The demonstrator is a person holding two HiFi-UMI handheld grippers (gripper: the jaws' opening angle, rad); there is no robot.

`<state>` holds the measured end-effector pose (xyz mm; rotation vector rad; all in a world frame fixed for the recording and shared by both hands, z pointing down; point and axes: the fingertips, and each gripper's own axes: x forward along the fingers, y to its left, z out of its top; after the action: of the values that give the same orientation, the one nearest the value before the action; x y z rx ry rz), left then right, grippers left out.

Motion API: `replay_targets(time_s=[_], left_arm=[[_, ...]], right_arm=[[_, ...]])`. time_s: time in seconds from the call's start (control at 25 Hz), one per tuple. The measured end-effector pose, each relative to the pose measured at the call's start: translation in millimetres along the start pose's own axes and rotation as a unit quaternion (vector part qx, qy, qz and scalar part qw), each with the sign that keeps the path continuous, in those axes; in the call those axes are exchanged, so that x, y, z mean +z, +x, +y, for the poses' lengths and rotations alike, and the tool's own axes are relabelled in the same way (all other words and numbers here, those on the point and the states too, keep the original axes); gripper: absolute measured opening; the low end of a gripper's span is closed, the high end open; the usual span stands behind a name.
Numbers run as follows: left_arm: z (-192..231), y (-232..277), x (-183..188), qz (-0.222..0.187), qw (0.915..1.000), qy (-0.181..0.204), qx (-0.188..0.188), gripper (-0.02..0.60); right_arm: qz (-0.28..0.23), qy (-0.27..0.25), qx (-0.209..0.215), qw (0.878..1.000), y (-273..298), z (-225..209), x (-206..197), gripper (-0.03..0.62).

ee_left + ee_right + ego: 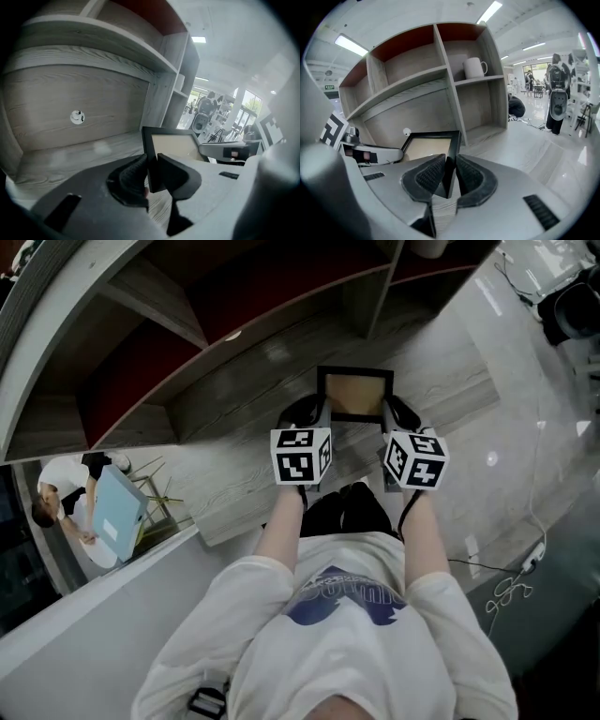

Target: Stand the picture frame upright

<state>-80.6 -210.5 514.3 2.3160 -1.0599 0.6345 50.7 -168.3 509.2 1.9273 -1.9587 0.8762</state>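
The picture frame (354,393), black with a tan middle, is held over the pale wooden shelf board (234,474) in front of me, between both grippers. My left gripper (317,414) is shut on the frame's left edge. In the left gripper view its jaws (152,163) pinch the black border of the frame (172,144). My right gripper (389,416) is shut on the right edge. In the right gripper view the border of the frame (427,146) sits between the ribbed pads of my right gripper (450,165). The frame leans with its top edge away from me.
A wooden shelf unit (454,93) with red-backed upper compartments rises behind the frame. A white mug (474,67) stands on an upper shelf. A round fitting (77,116) sits on the back panel. Cables (511,592) lie on the glossy floor at right.
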Motion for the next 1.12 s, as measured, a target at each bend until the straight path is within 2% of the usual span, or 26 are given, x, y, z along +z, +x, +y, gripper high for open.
replay_targets(time_s=[0.2,0.44,0.72,1.12], left_arm=[[-11.0,-4.6,31.5,-0.027,0.9992,0.027,-0.011,0.075],[-19.3,8.2,49.4,-0.046,0.9981,0.040,-0.010,0.077],[-32.7,34.3,62.5,-0.066,0.9968,0.043,0.013,0.078],[-41.9,74.3,58.7,-0.070,0.9957,0.036,0.049,0.083]], right_arm=[[-0.040,-0.008,-0.001,0.999,-12.3,-3.1,29.7,0.066],[-0.068,-0.028,0.013,0.997,-8.0,-16.5,50.3,0.067],[-0.079,-0.068,0.047,0.993,10.7,-44.6,68.4,0.069],[-0.080,-0.126,0.097,0.984,48.5,-78.6,74.3,0.071]])
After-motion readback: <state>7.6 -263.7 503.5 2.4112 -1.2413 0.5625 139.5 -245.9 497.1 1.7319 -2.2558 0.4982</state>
